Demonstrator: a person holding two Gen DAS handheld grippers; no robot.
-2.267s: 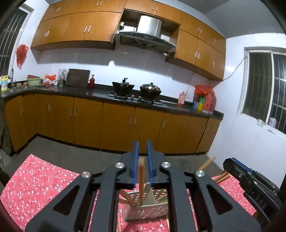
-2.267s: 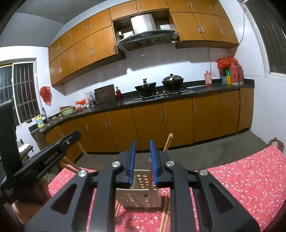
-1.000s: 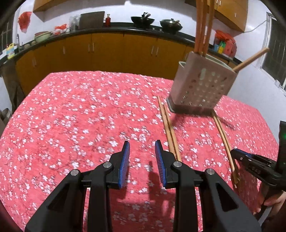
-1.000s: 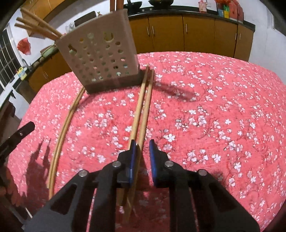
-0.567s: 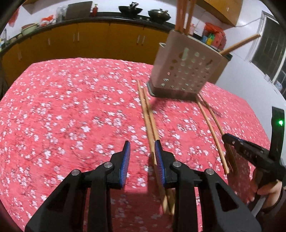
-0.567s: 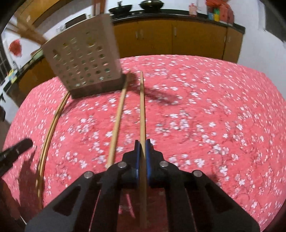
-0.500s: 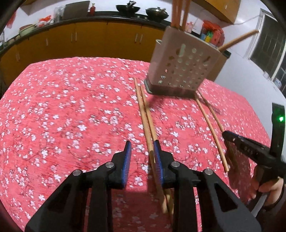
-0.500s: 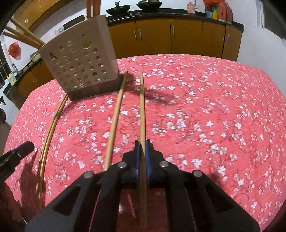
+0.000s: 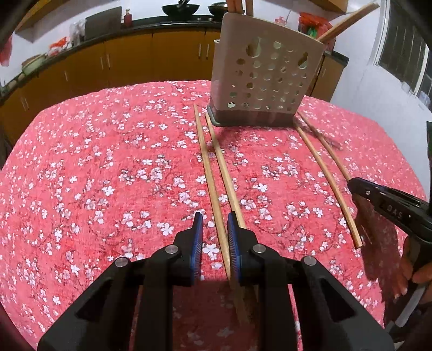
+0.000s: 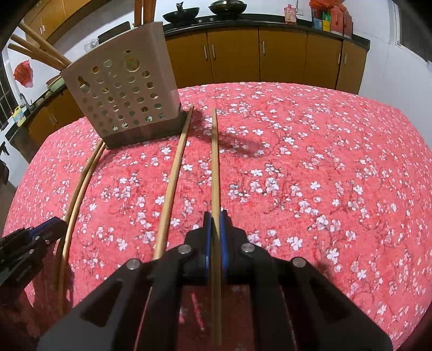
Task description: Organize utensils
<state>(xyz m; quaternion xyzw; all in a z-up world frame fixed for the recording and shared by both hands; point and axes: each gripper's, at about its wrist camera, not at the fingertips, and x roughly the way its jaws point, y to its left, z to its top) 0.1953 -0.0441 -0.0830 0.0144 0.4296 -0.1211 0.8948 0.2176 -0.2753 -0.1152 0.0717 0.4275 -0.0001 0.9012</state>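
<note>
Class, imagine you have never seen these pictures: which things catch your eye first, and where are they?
The red floral tablecloth fills both views. At its far side stands a perforated holder with chopsticks poking out. Nearer, the right tongs are shut on one chopstick, while the open left tongs straddle another chopstick.

Both cameras sit low over the red floral tablecloth (image 9: 108, 167), each looking forward along its own gripper's fingers and tilted down toward the cloth. The left wrist view faces the perforated utensil holder (image 9: 267, 81) from its left front, with the kitchen counter (image 9: 151, 24) beyond. The right wrist view faces the same holder (image 10: 121, 94) from the other side. Both share the holder, the loose chopsticks (image 9: 213, 172) before it, and the cabinets (image 10: 283, 54) behind.
</note>
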